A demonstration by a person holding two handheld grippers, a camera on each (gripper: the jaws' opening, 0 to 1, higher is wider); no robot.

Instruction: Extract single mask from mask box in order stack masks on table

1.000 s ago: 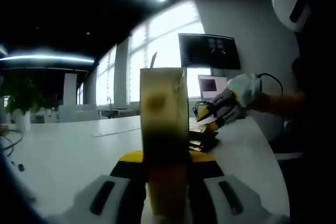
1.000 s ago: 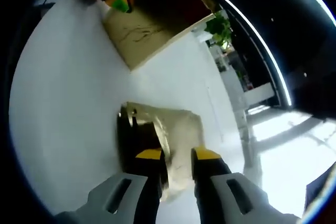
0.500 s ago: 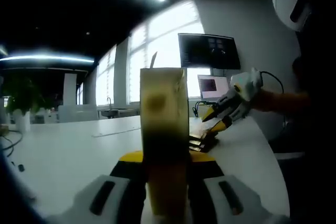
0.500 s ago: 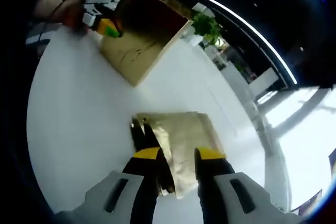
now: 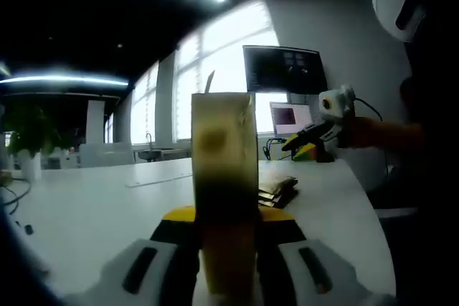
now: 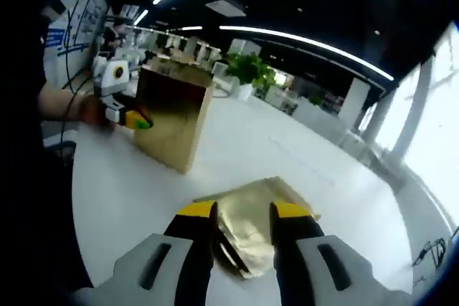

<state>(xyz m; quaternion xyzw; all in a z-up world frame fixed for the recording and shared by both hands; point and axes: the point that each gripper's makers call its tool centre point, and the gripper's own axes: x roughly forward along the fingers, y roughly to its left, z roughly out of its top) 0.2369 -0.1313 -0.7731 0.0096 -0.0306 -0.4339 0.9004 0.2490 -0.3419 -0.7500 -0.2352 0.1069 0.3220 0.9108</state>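
**Right gripper lifts clear of the mask pile while the left keeps the box pinned**

The left gripper (image 5: pixel 224 223) has its jaws pressed against the mask box (image 5: pixel 224 177), which stands upright between them and rises straight ahead of the tips, on the white table (image 5: pixel 93 206). Beyond the box and off to the right of those jaws lies the stack of masks (image 5: pixel 275 188), gold-wrapped packets lying flat.

What has changed in the last second: the right gripper (image 5: pixel 315 137), which was down at that stack with its tips touching the packets, has risen and now hangs above and past it, well apart. From its own camera, the right gripper (image 6: pixel 242 213) shows jaws spread with nothing between them; the mask stack (image 6: pixel 258 231) sits just ahead of and under the tips, partly behind them. Further forward and to the left of those jaws stand the box (image 6: pixel 172 123) and the left gripper (image 6: pixel 118 105) with the hand that holds it.

I read that as one mask set down and let go. The next move would likely be back to the box top for another packet; whether any mask sticks out of the opening I cannot tell from here
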